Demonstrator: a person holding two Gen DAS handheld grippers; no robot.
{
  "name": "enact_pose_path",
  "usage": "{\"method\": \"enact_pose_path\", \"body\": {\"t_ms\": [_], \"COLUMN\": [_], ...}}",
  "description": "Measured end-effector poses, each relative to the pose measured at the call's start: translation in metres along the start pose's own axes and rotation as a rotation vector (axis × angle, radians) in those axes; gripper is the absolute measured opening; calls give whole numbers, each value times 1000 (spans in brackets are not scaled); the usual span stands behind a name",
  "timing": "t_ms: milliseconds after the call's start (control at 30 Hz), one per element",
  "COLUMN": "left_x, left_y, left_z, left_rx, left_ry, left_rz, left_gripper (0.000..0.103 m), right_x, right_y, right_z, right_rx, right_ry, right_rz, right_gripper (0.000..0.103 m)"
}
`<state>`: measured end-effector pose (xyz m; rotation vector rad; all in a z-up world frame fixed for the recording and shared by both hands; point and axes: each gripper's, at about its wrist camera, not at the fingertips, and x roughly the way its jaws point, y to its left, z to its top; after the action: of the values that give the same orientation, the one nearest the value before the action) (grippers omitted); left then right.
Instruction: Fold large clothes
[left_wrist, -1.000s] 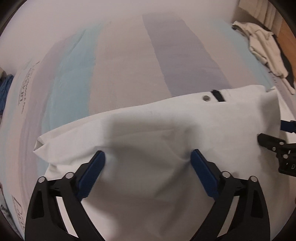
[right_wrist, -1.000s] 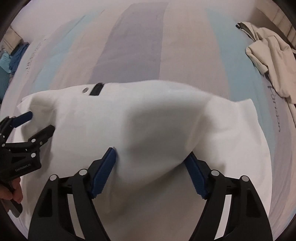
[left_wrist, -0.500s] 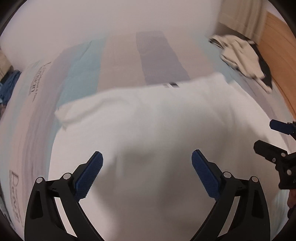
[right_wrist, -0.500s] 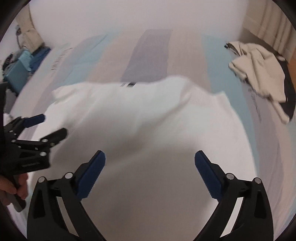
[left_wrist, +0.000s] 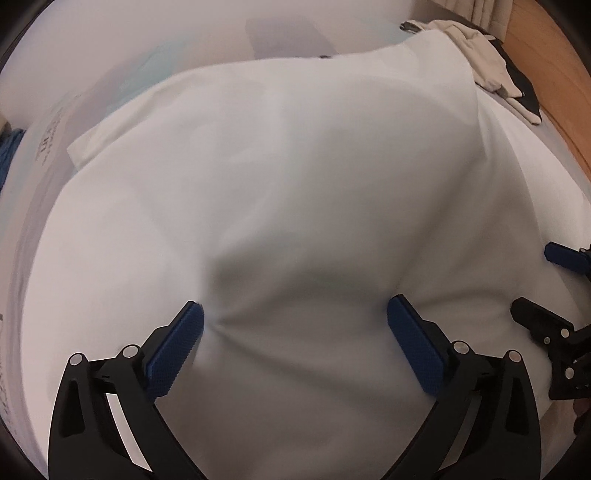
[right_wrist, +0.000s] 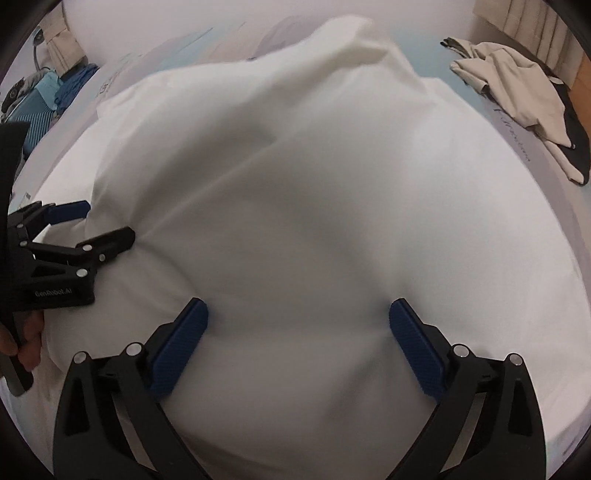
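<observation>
The right gripper (right_wrist: 298, 330) points steeply down over the white garment (right_wrist: 314, 206), its blue pads spread wide; its jaws have just been opening, and the cloth bulges up between them, touching the inner faces of the pads without being pinched. The left gripper (left_wrist: 295, 332) stands the same way just beside it, tilted down, jaws wide apart and clamping nothing, with a soft mound of the same cloth rising between its fingers (left_wrist: 177, 343). From the right wrist view the left gripper shows at the left edge, and a person's hand (right_wrist: 26, 343) grips its handle from below. From the left wrist view the right gripper's fingertips (left_wrist: 561, 254) poke in at the right edge.

The white garment is spread across the striped bed cover (left_wrist: 280, 33) and fills most of both views, puffed and rumpled. A beige garment (right_wrist: 517, 88) lies crumpled at the far right of the bed, well apart from the white one. Past the bed's far left side a blue case (right_wrist: 35, 107) stands, with blue cloth beside it.
</observation>
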<state>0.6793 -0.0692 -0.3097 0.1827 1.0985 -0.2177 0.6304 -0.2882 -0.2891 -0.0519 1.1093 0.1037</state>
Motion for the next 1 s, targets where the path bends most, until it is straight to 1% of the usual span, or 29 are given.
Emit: {"method": "enact_pose_path", "body": {"t_ms": [33,100,167,233,367,467,533,567,600,667,767,800,900,1000], "left_x": [1,-6,-20,-39,-67,-75,-75,-70,-65,-58,-43,-40,-43,-61], "left_y": [-1,1,4,6,10,4,-1,-2,-4,-8,-6,-5,-5,-6], "left_z": [-2,-2,-3,-11,-40,-64,-80,-77,-84,-86,-85,-83,-77,-71], "left_rx": [6,-12,-26,-20,-38,-37,-32,-26,-10,-2,-43,-41,-59,-104], "left_ry": [-7,-5,-13,-41,-80,-101,-115,-115,-113,-114,-72,-55,-35,-44], "left_rz": [7,7,16,26,13,-1,-10,-5,4,8,-29,-32,-27,-65], "left_gripper": [98,98,95,94,94,94,91,91,91,91,93,93,93,91], "right_x": [3,3,-10,-31,-55,-55,-50,-44,-41,-34,-29,-27,-25,-46], "right_y": [-1,-3,-2,-1,2,-1,-3,-4,-2,3,3,4,2,-1], "right_z": [-1,0,1,-2,-21,-32,-33,-34,-35,-37,-39,-39,-36,-35], "right_rx": [-4,-3,4,-6,-19,10,25,28,28,11,13,3,12,17], "right_ry": [-2,0,-23,-60,-99,-87,-82,-75,-69,-64,-35,-27,-6,-42], "right_rz": [0,2,-16,-31,-39,-38,-35,-38,-42,-58,-67,-79,-79,-72], "right_gripper": [95,95,95,95,95,95,95,95,95,95,95,95,95,95]}}
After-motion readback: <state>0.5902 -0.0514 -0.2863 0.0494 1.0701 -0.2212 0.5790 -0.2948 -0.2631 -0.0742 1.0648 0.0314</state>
